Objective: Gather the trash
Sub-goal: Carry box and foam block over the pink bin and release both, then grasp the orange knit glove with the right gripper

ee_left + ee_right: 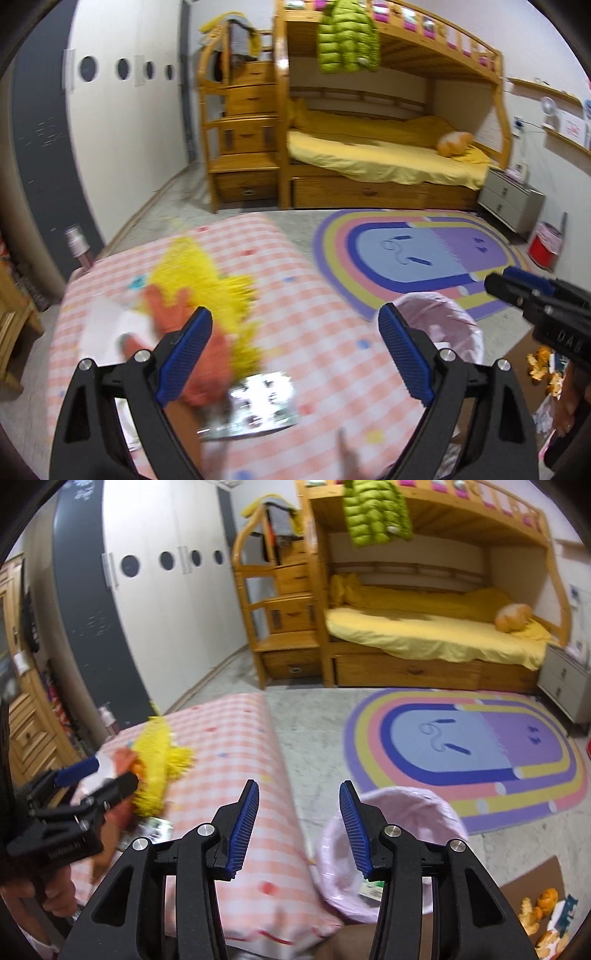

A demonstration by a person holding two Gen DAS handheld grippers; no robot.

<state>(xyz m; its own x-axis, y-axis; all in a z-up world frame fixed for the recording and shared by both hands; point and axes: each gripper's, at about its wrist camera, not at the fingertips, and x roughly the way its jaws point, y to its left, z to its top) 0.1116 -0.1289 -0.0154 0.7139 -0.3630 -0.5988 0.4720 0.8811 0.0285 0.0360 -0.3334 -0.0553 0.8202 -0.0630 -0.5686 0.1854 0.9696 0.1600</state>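
- The step in hand seems to be reaching for trash: the left gripper (293,352), fingers wide apart and empty, hovers over a silver wrapper (255,410) on the pink checked mattress (332,332), beside a yellow toy (207,280).
- The right gripper (297,825) is also spread open and empty, above the bin (406,805) (pink liner).
- Next, I judge: lower onto the wrapper, pinch it, carry it to the bin.

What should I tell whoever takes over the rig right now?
Left gripper: jaws open, empty, over the checked table just above the silver wrapper.
Right gripper: jaws open, empty, between the table edge and the pink-lined bin.
Trash: the wrapper lies beside the yellow-and-orange toy; white paper sits left of the toy. More scraps lie on the floor at far right.
Done: something green is already in the bin.
Left: grasp the wrapper, drop it in the bin, then likely the paper and floor scraps.
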